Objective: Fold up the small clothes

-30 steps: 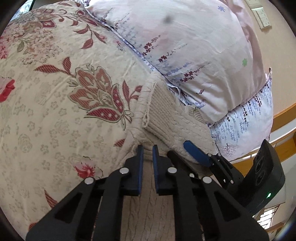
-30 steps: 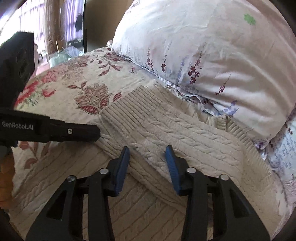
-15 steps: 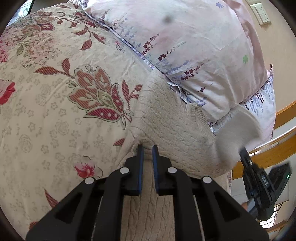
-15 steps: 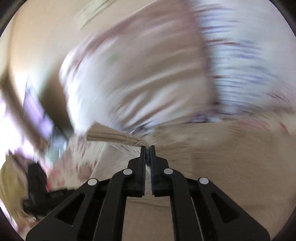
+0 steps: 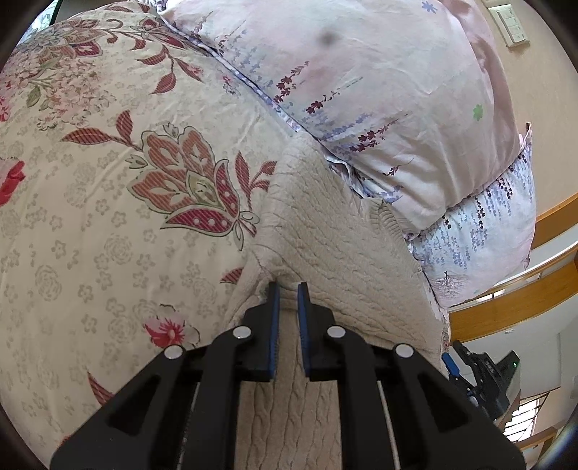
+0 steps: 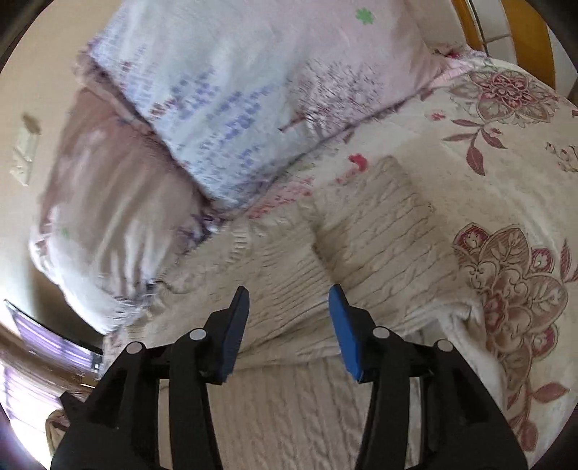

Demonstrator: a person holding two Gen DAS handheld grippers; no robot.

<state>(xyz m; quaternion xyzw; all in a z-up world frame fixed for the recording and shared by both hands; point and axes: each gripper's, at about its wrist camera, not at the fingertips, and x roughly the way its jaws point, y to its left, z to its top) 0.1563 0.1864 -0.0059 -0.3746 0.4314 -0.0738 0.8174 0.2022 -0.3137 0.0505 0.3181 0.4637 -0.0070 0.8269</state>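
Note:
A cream cable-knit sweater (image 5: pixel 325 231) lies on the floral bedspread, partly folded, its far edge against the pillows. My left gripper (image 5: pixel 288 289) is shut on a fold of the sweater at its left edge. In the right wrist view the sweater (image 6: pixel 361 253) shows a sleeve folded across the body. My right gripper (image 6: pixel 289 293) is open and empty, just above the folded sleeve. The right gripper also shows at the lower right of the left wrist view (image 5: pixel 469 368).
The floral bedspread (image 5: pixel 108 217) covers the bed to the left. Two pale flowered pillows (image 5: pixel 379 90) are stacked behind the sweater. A wooden bed rail (image 5: pixel 505 303) runs on the right. A wall switch (image 5: pixel 509 21) is at the top right.
My right gripper closed on the sleeve, carried it across the sweater, then opened and let it go. It now sits on the sweater's right side. My left gripper has held still.

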